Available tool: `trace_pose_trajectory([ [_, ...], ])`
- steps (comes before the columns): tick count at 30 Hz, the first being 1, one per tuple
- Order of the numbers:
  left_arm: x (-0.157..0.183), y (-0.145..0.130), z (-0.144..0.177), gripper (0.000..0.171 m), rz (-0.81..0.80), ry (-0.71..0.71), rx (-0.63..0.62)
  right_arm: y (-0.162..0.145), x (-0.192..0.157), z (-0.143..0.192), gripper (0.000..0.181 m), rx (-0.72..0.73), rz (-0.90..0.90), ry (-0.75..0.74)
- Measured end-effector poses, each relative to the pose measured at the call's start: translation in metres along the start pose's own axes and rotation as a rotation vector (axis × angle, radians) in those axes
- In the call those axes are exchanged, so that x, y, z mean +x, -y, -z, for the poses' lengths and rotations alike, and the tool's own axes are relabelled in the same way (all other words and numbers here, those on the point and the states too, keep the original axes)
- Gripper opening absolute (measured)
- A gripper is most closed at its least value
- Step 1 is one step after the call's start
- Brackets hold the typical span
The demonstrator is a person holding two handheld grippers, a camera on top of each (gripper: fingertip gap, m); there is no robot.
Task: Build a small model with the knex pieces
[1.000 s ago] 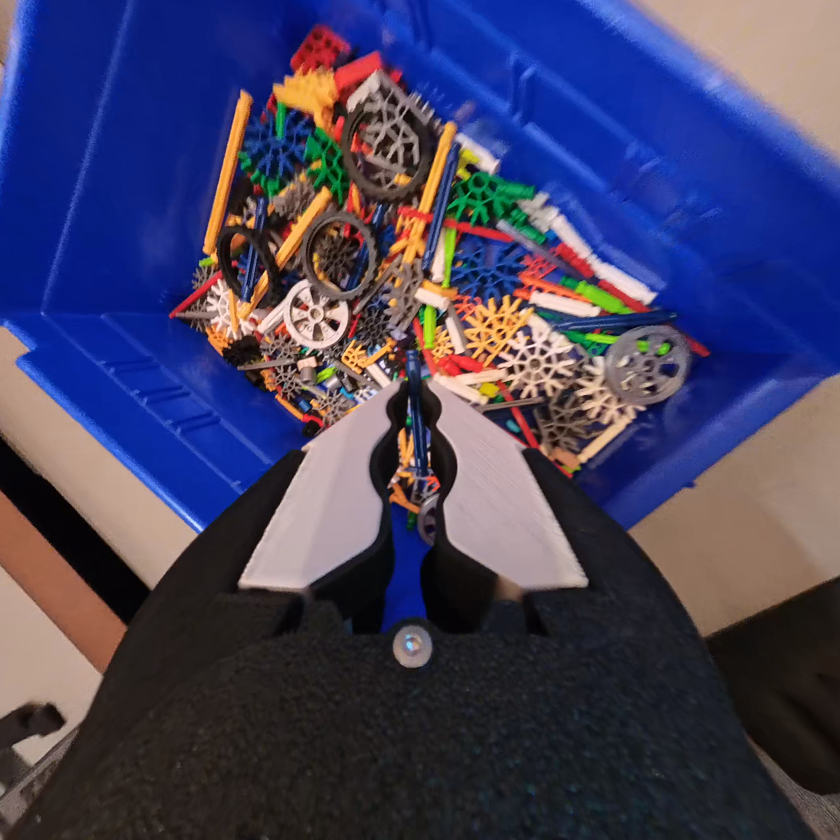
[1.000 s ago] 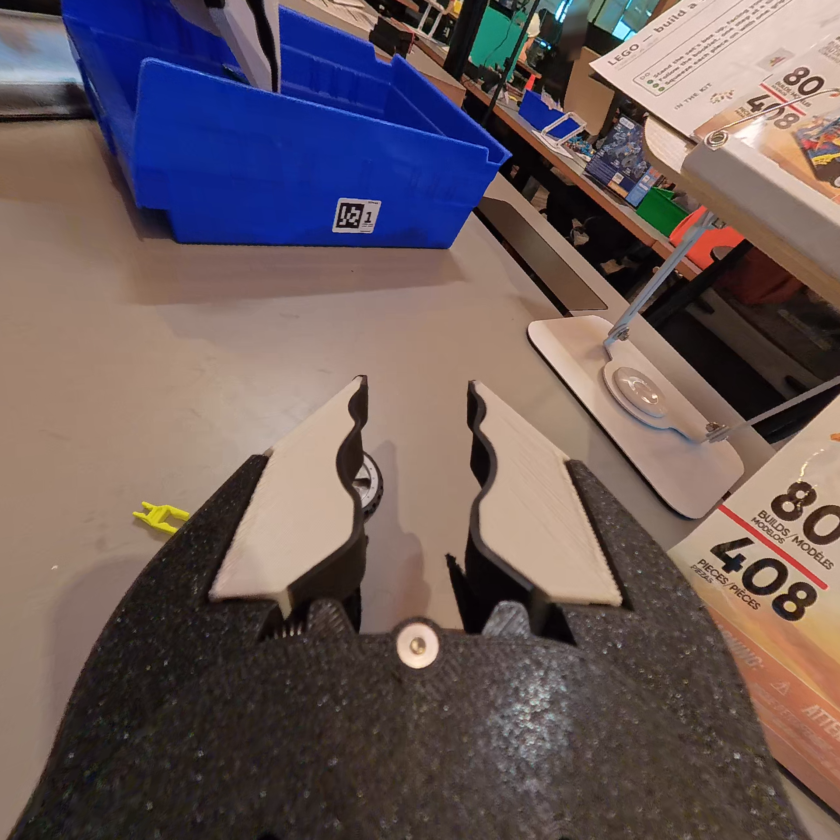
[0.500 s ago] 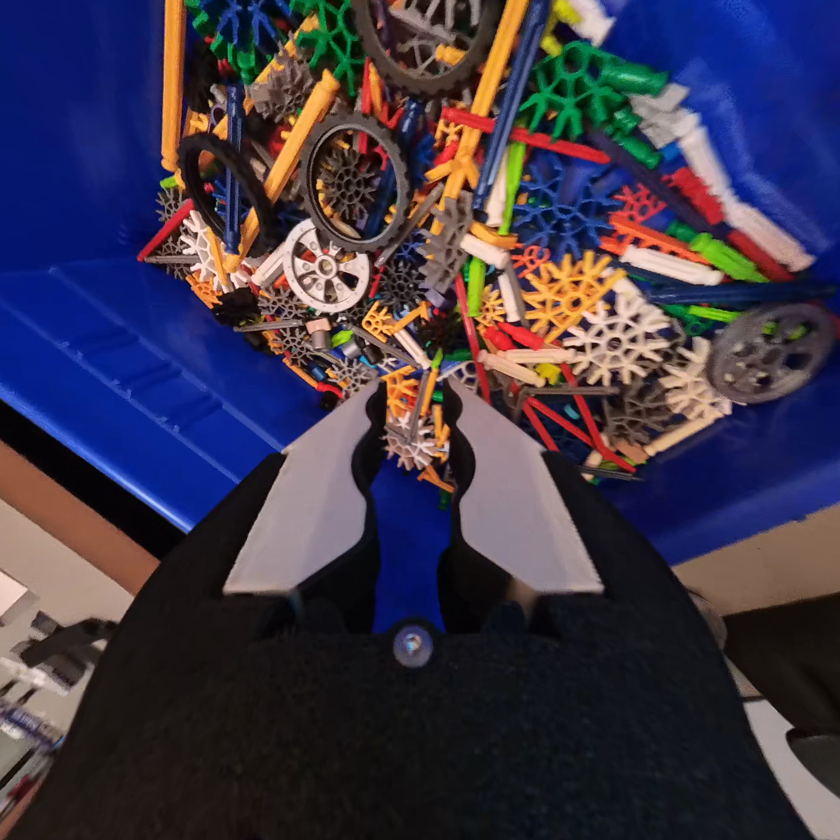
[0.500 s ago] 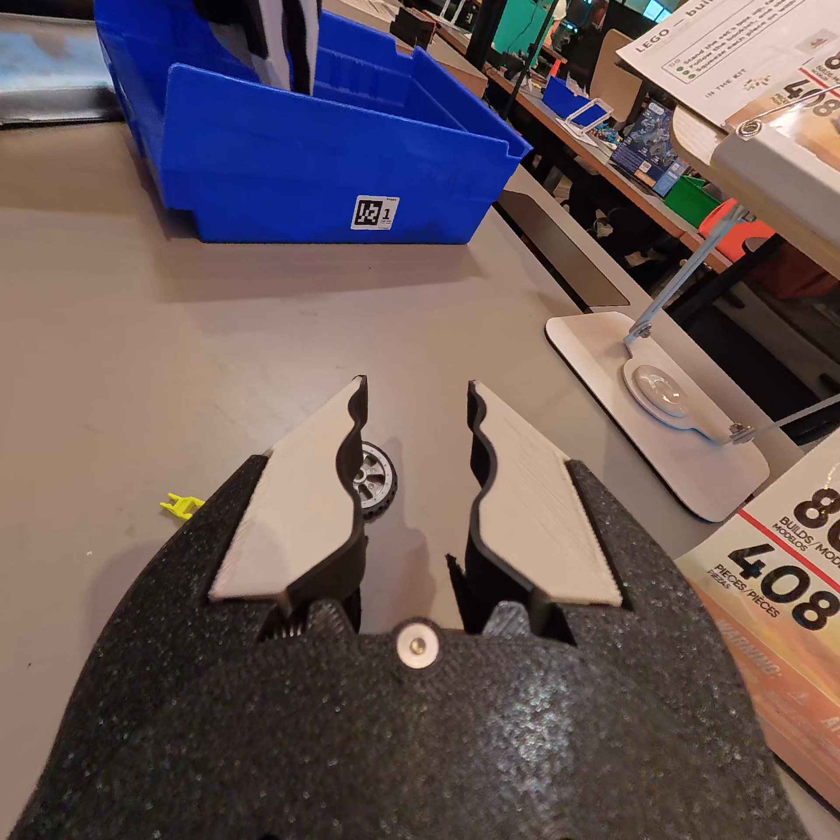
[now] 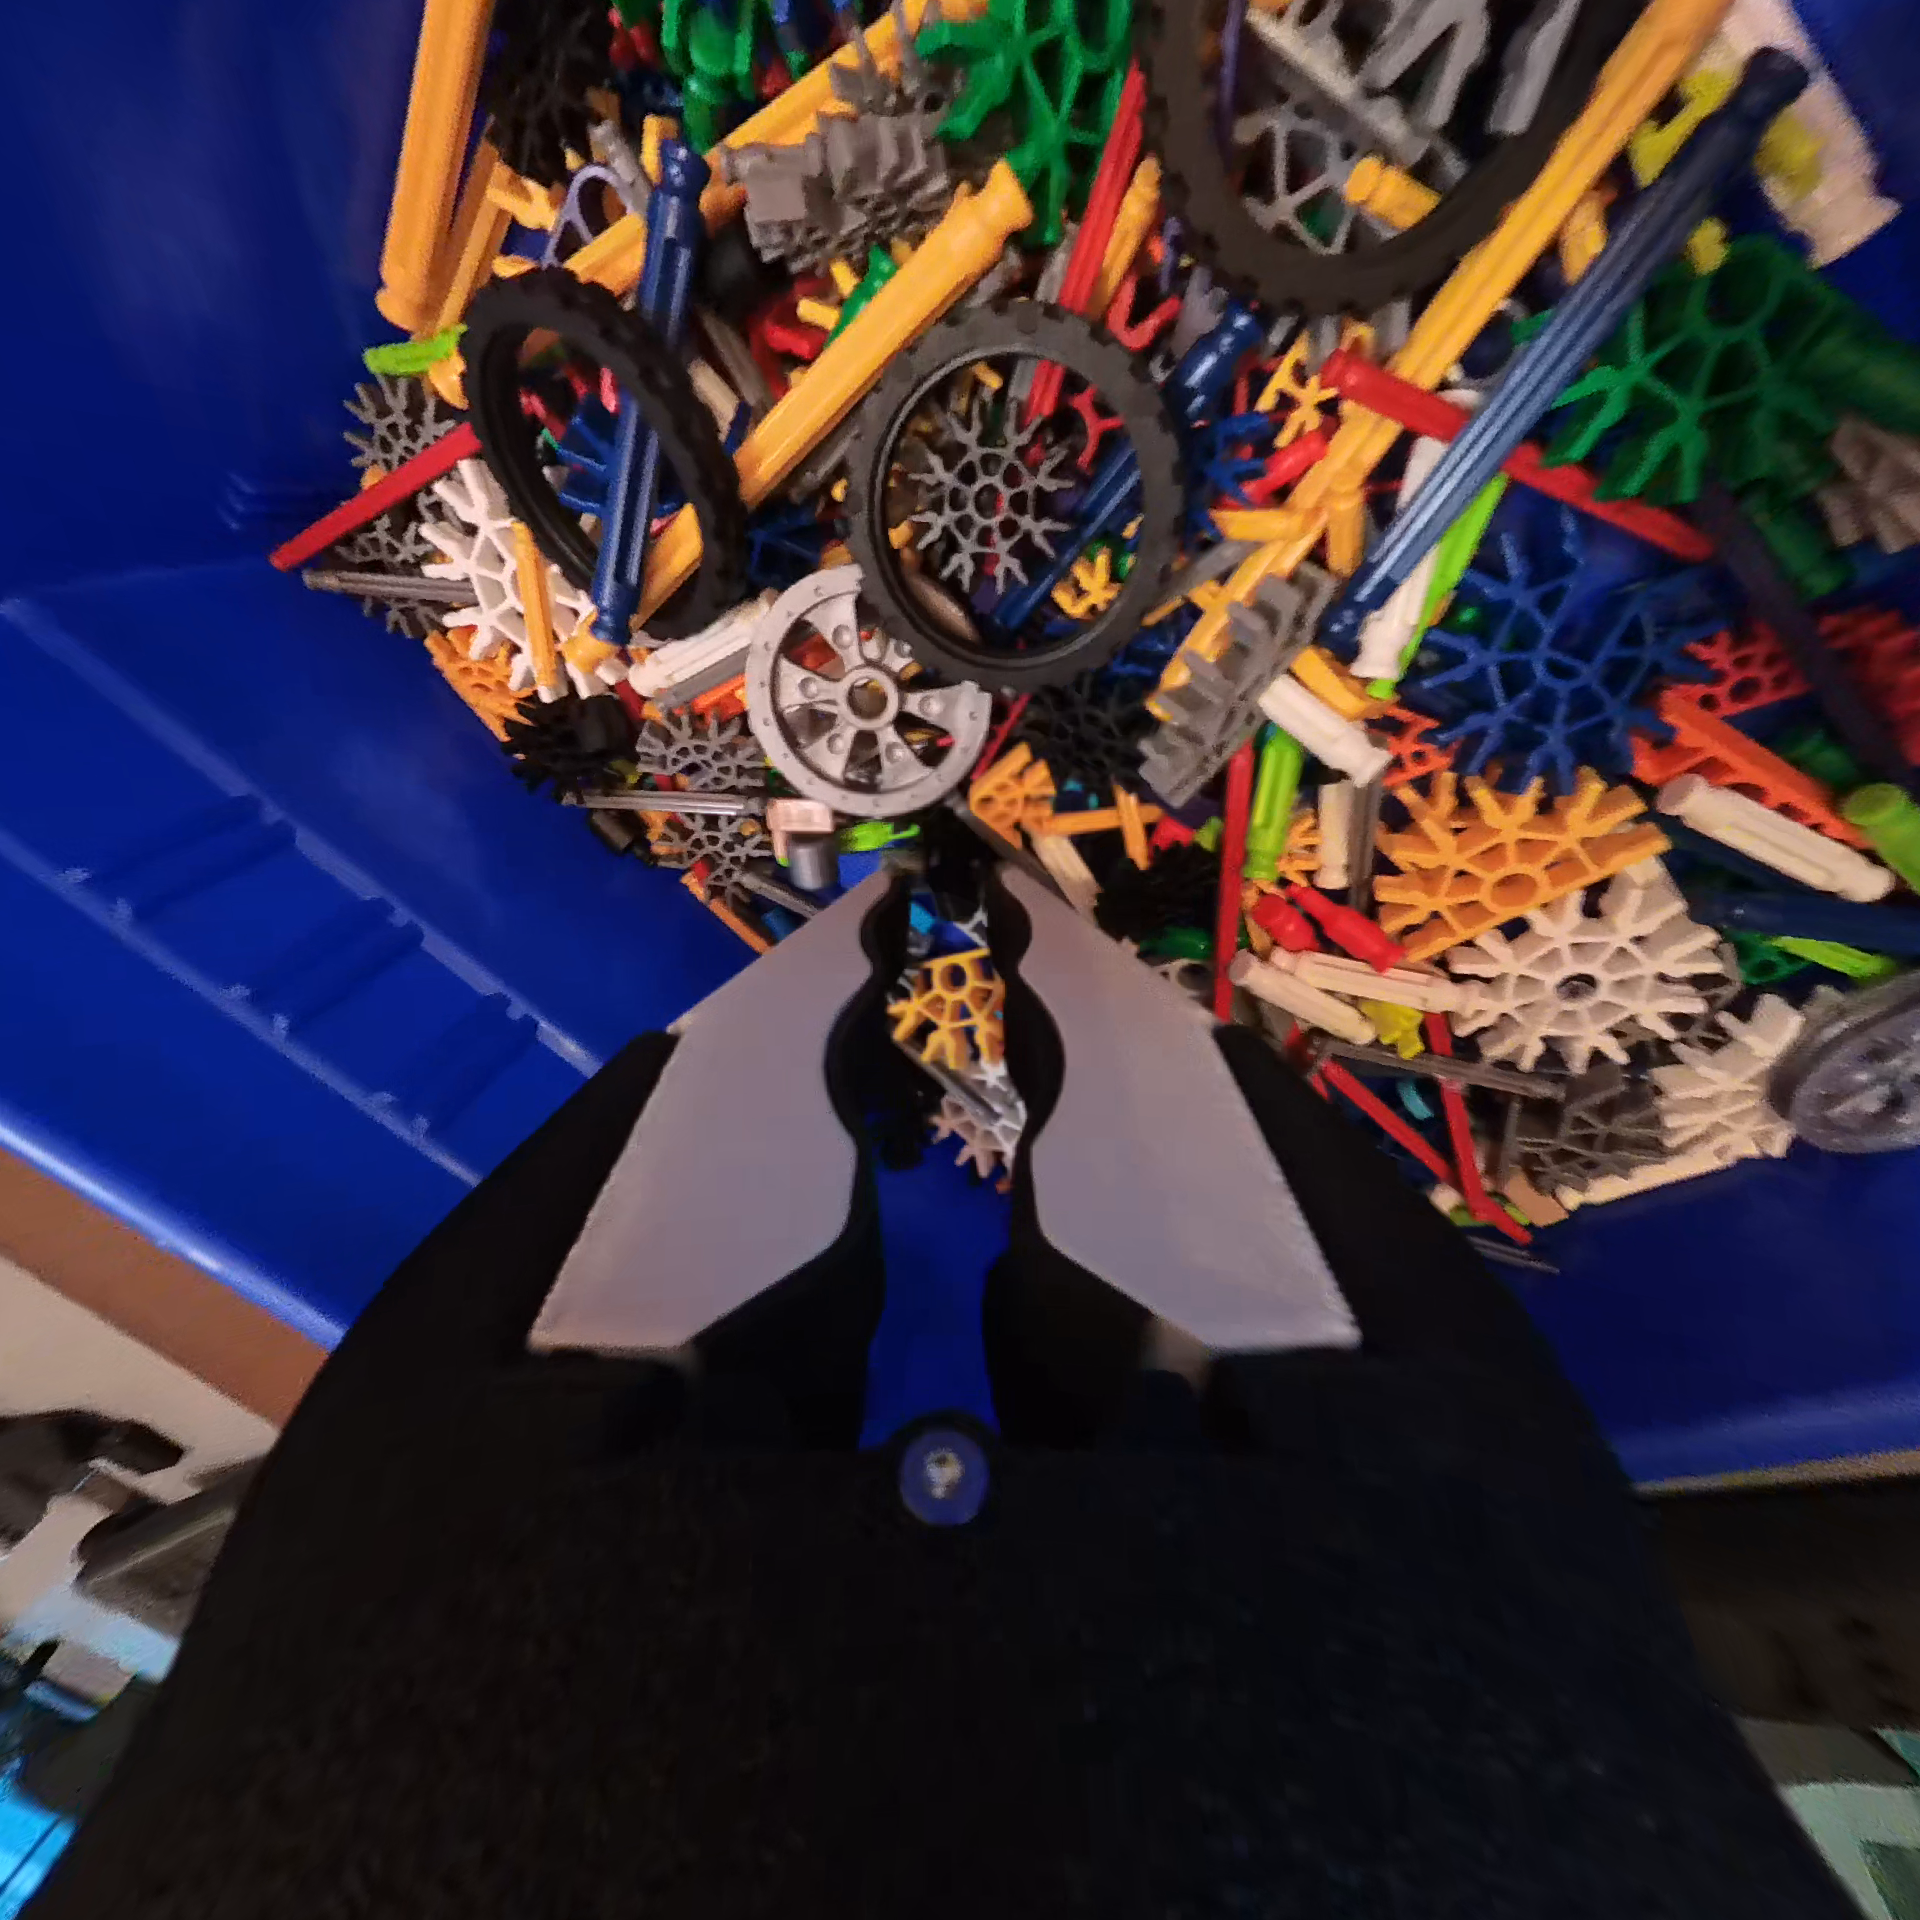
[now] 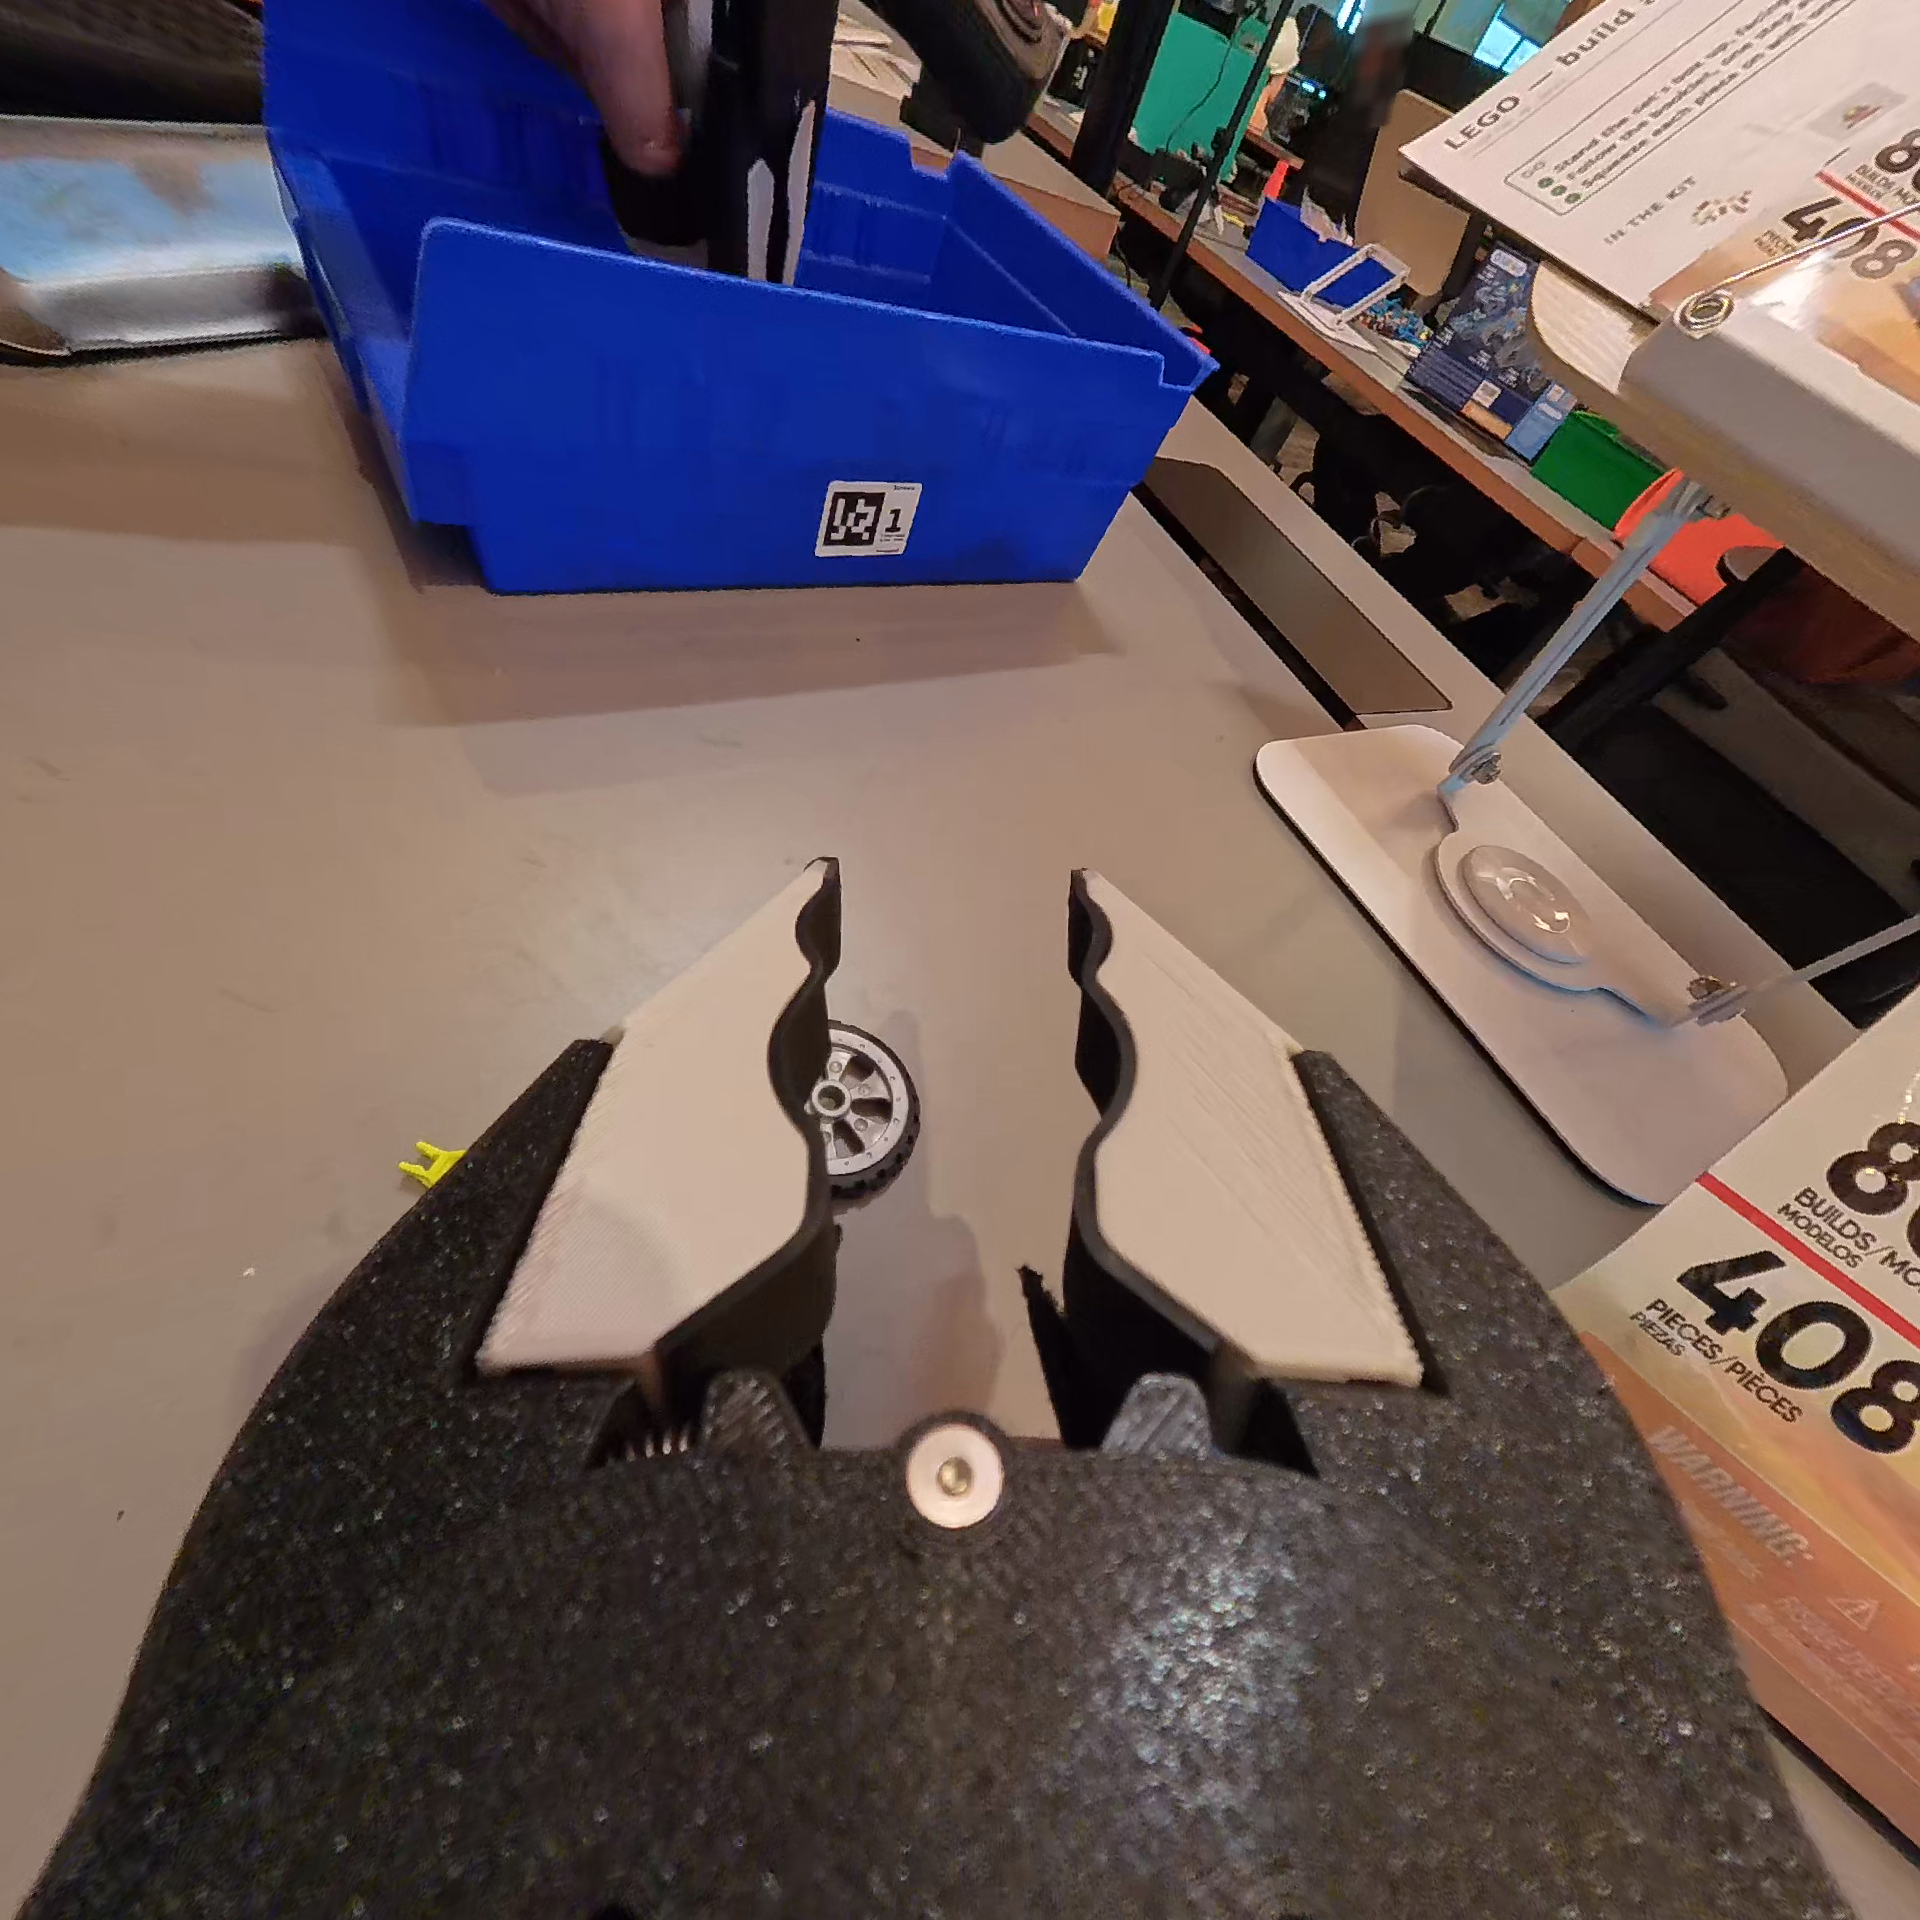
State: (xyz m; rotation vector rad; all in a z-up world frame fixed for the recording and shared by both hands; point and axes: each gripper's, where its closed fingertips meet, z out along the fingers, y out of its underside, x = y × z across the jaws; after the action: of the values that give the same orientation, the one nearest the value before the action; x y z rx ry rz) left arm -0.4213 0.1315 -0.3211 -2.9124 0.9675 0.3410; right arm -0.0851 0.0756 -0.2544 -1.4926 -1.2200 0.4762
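Left gripper (image 5: 940, 888) nearly clenched in the blue bin's (image 6: 675, 436) parts; right gripper (image 6: 951, 883) released beside a printed box (image 6: 1787, 1382).

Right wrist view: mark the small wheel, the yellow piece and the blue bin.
small wheel (image 6: 860, 1110), right wrist view, on its silver hub.
yellow piece (image 6: 430, 1161), right wrist view, on its middle.
blue bin (image 6: 665, 436), right wrist view, on its near outer wall.
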Motion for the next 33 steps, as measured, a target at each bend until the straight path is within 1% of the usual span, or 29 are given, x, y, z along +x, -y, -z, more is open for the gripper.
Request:
trace_pose_trajectory([
  [1, 0.002, 0.0, 0.001, 0.018, 0.004, -0.014, 0.006, 0.001, 0.0, 0.0, 0.044, 0.002, 0.0, 0.001],
  [3, -0.001, 0.002, 0.004, 0.023, 0.027, -0.013, 0.031, 0.002, -0.001, 0.001, 0.044, 0.004, 0.001, 0.002],
  [6, 0.006, 0.002, 0.005, 0.025, 0.036, -0.055, 0.037, 0.003, 0.0, 0.002, 0.044, 0.008, 0.0, 0.001],
  [9, 0.011, 0.002, 0.003, 0.016, 0.033, -0.071, 0.027, 0.003, -0.001, 0.002, 0.044, 0.01, 0.0, 0.002],
  [11, 0.011, 0.002, 0.003, 0.014, 0.028, -0.07, 0.026, 0.003, -0.001, 0.002, 0.044, 0.009, 0.001, 0.003],
  [13, 0.014, 0.006, 0.0, 0.006, 0.034, -0.091, 0.043, 0.004, -0.001, 0.002, 0.044, 0.01, 0.002, 0.004],
  [19, 0.01, 0.009, 0.0, 0.001, 0.045, -0.094, 0.083, 0.005, -0.001, 0.003, 0.044, 0.014, 0.002, 0.004],
  [23, 0.011, 0.009, 0.007, 0.001, 0.034, -0.088, 0.105, 0.005, -0.001, 0.004, 0.044, 0.016, 0.0, 0.003],
  [26, 0.009, 0.007, 0.018, 0.001, 0.035, -0.07, 0.129, 0.005, 0.0, 0.005, 0.044, 0.014, -0.002, 0.004],
  [28, 0.009, 0.007, 0.033, 0.001, 0.031, -0.047, 0.173, 0.005, 0.002, 0.006, 0.044, 0.013, -0.005, 0.004],
  [31, 0.02, 0.013, 0.068, 0.001, 0.024, -0.034, 0.293, 0.004, -0.001, 0.009, 0.044, 0.005, -0.023, 0.049],
  [33, 0.036, 0.018, 0.097, 0.001, 0.001, -0.031, 0.388, 0.002, -0.013, 0.014, 0.044, -0.01, -0.038, 0.15],
])
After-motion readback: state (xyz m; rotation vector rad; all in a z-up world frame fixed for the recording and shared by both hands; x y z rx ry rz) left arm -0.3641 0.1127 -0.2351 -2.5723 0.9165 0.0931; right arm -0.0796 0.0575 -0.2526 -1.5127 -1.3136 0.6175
